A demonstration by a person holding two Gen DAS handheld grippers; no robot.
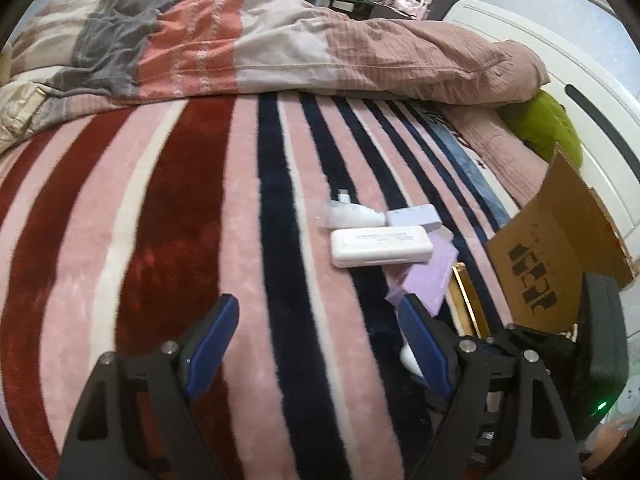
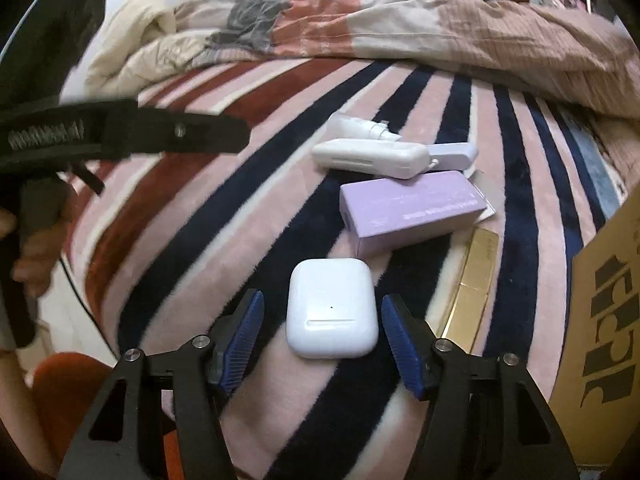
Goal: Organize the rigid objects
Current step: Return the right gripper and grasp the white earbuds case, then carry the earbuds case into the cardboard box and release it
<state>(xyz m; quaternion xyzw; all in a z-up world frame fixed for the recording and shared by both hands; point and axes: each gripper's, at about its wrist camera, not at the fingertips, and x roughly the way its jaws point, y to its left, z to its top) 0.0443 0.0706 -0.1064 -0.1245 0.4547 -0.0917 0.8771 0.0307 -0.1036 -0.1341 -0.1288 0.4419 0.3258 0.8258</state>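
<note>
Right gripper (image 2: 322, 336): jaws wide apart, straddling the white earbud case (image 2: 332, 308) without contact, on the striped blanket (image 2: 208, 216) just before the purple box (image 2: 412, 208). Left gripper (image 1: 320, 344): jaws wide apart, holding nothing.

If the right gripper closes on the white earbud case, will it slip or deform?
The earbud case looks like glossy hard plastic with rounded corners, so probably stiff but somewhat slippery. The ribbed blue pads should help. It looks small, likely light.
</note>
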